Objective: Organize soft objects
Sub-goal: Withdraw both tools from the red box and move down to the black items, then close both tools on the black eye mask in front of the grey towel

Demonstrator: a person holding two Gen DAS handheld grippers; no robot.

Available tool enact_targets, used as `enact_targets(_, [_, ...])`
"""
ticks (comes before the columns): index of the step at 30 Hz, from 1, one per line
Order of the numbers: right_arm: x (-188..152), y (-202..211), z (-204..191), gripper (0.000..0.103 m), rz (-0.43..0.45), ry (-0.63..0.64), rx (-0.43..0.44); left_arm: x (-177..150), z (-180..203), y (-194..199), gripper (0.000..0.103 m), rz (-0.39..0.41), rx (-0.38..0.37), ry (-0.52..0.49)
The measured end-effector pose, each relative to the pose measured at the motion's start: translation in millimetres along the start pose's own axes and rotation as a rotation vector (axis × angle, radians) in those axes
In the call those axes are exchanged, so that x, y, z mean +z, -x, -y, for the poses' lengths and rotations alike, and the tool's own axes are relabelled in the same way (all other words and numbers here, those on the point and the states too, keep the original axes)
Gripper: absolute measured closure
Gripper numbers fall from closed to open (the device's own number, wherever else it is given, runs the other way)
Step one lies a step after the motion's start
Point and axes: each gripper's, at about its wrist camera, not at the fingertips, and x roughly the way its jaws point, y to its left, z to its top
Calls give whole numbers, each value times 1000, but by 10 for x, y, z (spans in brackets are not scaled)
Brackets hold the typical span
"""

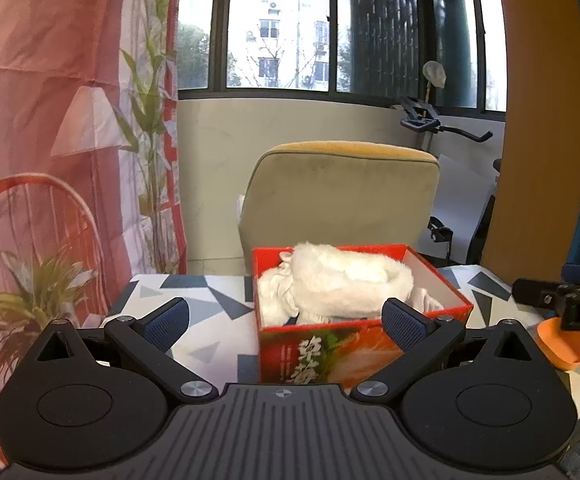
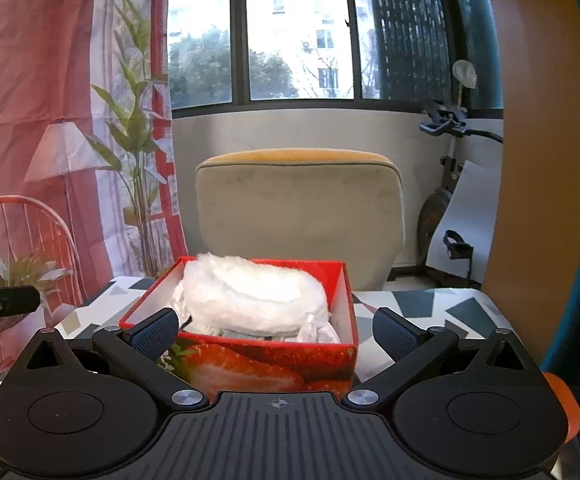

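**Both grippers wide and empty at the red box of soft things**

The left gripper (image 1: 285, 322) and the right gripper (image 2: 275, 330) both stand spread wide with nothing between the blue pads; each hovers just short of the near wall of the red box (image 1: 364, 342). The soft objects are already in it: a white fluffy bundle (image 1: 342, 276) lies heaped across the box, rising above the rim, with thinner white cloth (image 1: 275, 294) crumpled under it at the left end.

Judging from that, the step in hand looks like settling or tidying the pile. To do it well, come in over the rim rather than against the cardboard, which would likely slide; take a thick fold of the fluff, not loose fibres, and press it down evenly so nothing spills over the edge.

The box sits on a table (image 2: 430, 304) covered in a white cloth with grey and blue triangles. Beyond it stands a beige chair (image 2: 298, 208), then a low wall under dark-framed windows; a printed pink curtain hangs at left, an exercise bike (image 2: 448, 184) at far right.
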Motion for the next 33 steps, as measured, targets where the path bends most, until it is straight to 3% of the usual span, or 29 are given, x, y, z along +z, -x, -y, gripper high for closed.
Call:
enact_targets(9, [-376,8,-22,0,-8,-1,-3,-354,-51,-46,0,-71,17,-15])
enact_targets(18, [-821,-223,-41,0,-117,-26,-10,-669,-48,-257,0,-169,91,-65])
enact_targets(23, [-1016,-316,-4,0,-158,-26,-46,-804,-69,-345,0,-228,49,-50])
enact_targets(33, [-1306,-508,37,1,-345,-38,4,-1062,-100,-507,0,-372,-56,21])
